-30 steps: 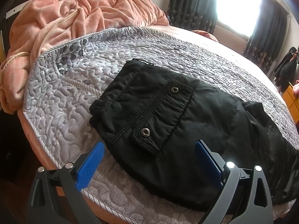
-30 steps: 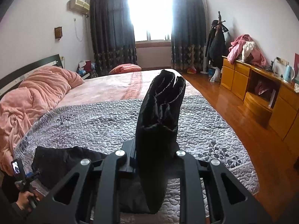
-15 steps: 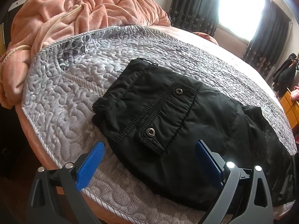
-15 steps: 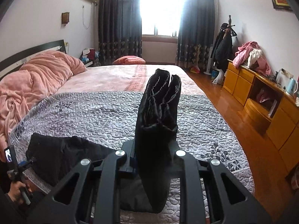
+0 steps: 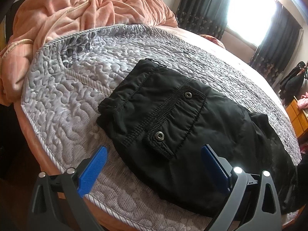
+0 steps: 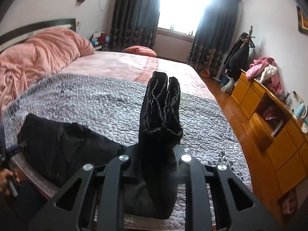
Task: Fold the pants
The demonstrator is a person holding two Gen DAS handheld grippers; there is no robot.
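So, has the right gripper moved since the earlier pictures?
Yes. The right gripper, shut on the pants, moved sideways toward the waist end: in its view the window slid right and more of the flat pants shows at left.

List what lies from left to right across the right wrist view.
Pink blanket → black pants lying on the grey quilt → pant legs held up in the right gripper → wooden cabinet.

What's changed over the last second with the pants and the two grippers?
The right gripper, clamped on the bunched leg ends, carried them left toward the waist end; more of the pants now shows in its view. The left gripper stayed open over the waist, holding nothing, and the waist has not shifted.
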